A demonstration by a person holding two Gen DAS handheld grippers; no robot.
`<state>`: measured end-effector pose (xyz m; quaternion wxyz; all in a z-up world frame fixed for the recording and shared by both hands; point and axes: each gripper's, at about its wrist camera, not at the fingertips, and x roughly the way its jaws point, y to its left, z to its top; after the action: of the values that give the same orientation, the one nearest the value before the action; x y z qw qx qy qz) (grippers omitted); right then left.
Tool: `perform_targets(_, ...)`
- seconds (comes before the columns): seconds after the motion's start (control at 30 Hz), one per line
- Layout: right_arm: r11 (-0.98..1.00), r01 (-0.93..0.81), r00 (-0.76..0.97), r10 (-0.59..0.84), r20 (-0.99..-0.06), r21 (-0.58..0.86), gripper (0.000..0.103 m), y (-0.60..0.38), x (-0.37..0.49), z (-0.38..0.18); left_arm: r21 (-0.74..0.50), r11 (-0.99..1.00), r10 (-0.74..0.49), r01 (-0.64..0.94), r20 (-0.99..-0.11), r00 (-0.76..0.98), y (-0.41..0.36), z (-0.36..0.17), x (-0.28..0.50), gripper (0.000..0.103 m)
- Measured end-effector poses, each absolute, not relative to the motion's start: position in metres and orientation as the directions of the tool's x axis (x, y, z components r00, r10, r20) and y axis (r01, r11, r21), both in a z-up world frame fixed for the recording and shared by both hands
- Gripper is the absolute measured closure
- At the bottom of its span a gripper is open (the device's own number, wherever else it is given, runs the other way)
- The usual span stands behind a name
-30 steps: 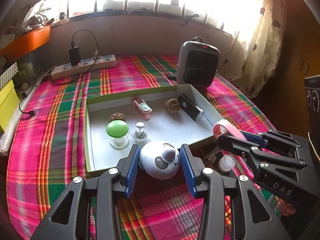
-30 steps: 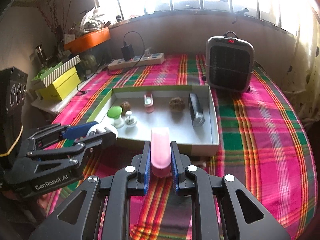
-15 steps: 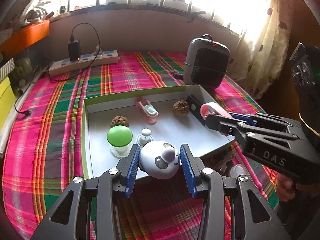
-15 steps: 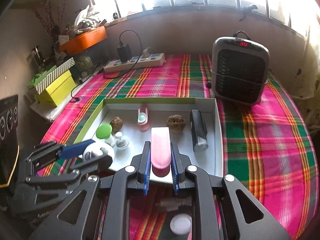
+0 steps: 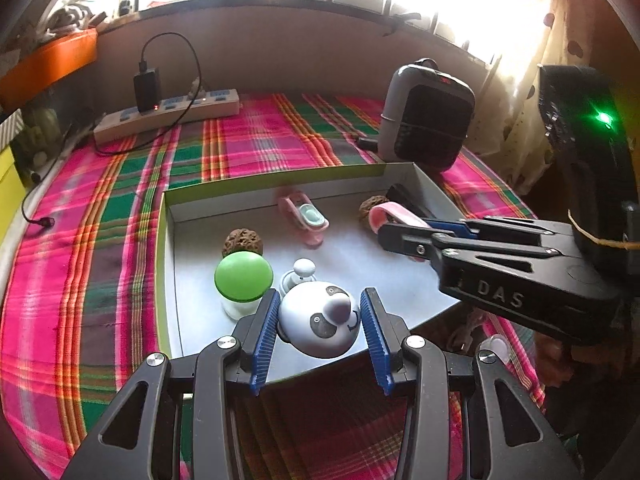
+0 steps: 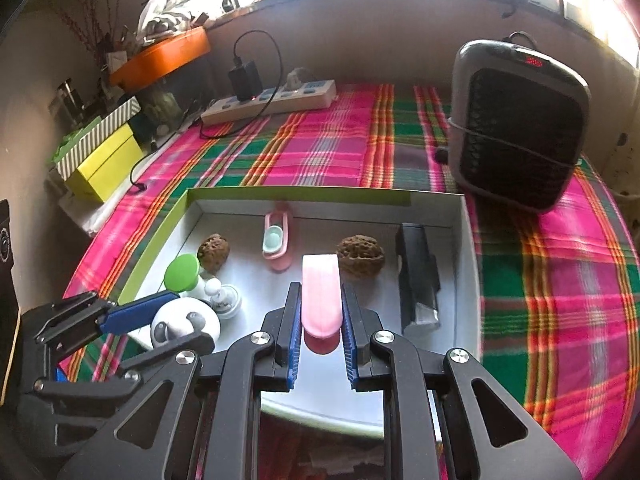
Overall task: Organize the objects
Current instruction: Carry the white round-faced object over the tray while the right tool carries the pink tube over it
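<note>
Tray (image 6: 466, 240) on the plaid counter (image 6: 560, 300) already has two walnuts, a pink clip, a black block, a green-capped jar and a small white knob. Left tool (image 5: 318, 322) is pinching the panda ball (image 5: 320, 326); right tool (image 6: 320, 316) clamps the pink strip (image 6: 320, 292), lower end hidden. Both have moved in over the tray since a second ago.

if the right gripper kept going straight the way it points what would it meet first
Probably the bare white floor of the tray, just ahead of the pink piece clamped in the right gripper. The walnut lies slightly right of that line, though depth is hard to judge.
</note>
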<state>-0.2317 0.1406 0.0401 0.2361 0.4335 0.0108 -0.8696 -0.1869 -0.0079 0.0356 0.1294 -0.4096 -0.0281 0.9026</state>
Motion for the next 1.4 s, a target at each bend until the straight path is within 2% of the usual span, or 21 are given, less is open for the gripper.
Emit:
perform_targets(0.23, -0.890, 0.418, -0.494, -0.390, -0.777, 0.181, 0.084, 0.133, -0.245, 0.032, -0.164, -0.964, 0.260, -0.208, -0.737, -0.624, -0.008, 0.031, -0.191, 0.064)
perform_targets(0.3, -0.891, 0.419, -0.491, -0.385, -0.781, 0.176, 0.084, 0.130, -0.248, 0.031, -0.158, -0.965, 0.256, -0.209, -0.740, -0.621, -0.007, 0.029, -0.191, 0.070)
perform_targets(1.4, -0.907, 0.402, -0.501, -0.333, -0.799, 0.126, 0.084, 0.116, -0.263, 0.024, -0.165, -0.967, 0.250, -0.193, -0.747, -0.616, -0.011, 0.021, -0.198, 0.070)
